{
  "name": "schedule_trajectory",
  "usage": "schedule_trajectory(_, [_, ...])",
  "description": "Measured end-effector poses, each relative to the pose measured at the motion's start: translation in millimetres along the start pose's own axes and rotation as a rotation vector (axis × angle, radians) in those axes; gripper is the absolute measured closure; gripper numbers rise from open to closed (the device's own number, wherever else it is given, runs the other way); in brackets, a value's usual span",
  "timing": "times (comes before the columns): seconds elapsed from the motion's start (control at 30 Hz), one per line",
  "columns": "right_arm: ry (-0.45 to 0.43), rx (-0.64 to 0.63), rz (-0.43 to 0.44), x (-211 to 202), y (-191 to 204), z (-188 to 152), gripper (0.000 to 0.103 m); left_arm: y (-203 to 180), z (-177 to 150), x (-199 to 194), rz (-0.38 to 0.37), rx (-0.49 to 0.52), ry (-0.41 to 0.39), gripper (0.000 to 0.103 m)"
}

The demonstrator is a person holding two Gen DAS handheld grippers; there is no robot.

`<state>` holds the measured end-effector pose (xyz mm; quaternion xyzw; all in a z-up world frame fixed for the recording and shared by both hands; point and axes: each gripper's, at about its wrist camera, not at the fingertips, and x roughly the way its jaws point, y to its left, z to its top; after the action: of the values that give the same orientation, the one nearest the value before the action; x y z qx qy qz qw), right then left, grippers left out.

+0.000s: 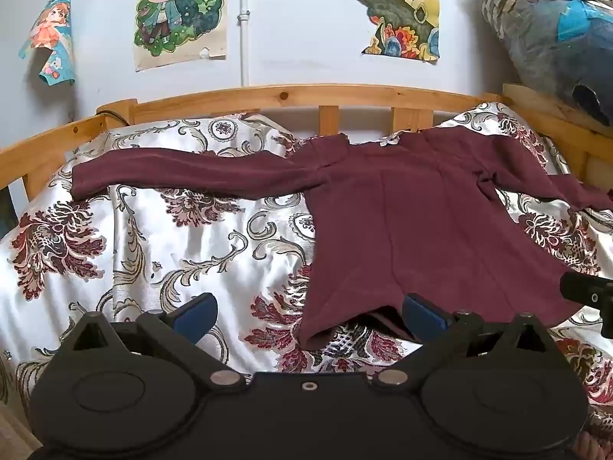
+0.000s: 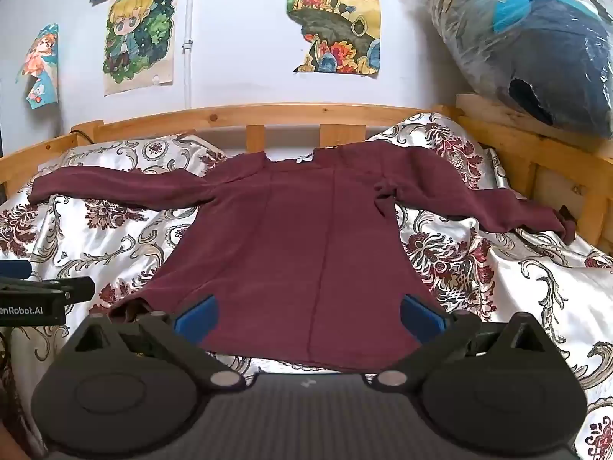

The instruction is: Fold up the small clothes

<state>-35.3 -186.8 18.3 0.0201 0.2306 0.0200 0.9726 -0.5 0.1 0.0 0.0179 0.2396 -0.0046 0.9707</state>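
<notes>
The maroon long-sleeved top lay flat on the bed's floral satin cover, sleeves spread toward nine and three o'clock — no fold made yet. Both the left tool and right tool stood wide, empty, at its hem.

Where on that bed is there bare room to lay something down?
Bare bedspread lies left of the shirt, below its outstretched sleeve. A smaller patch lies right of the shirt, below the other sleeve. The middle is covered by the shirt, up to the wooden rail.
</notes>
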Motion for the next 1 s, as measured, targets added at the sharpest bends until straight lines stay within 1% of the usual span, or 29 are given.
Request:
schedule_trajectory(0.27, [0.002, 0.001, -0.005, 2.1, -3.2, -4.0, 0.000, -0.8, 0.0, 0.5, 0.004, 0.010, 0.008, 0.001])
schedule_trajectory(1.0, [0.002, 0.009, -0.012, -2.0, -2.8, 1.1, 0.000, -4.4, -1.1, 2.1, 0.007, 0.006, 0.014, 0.001])
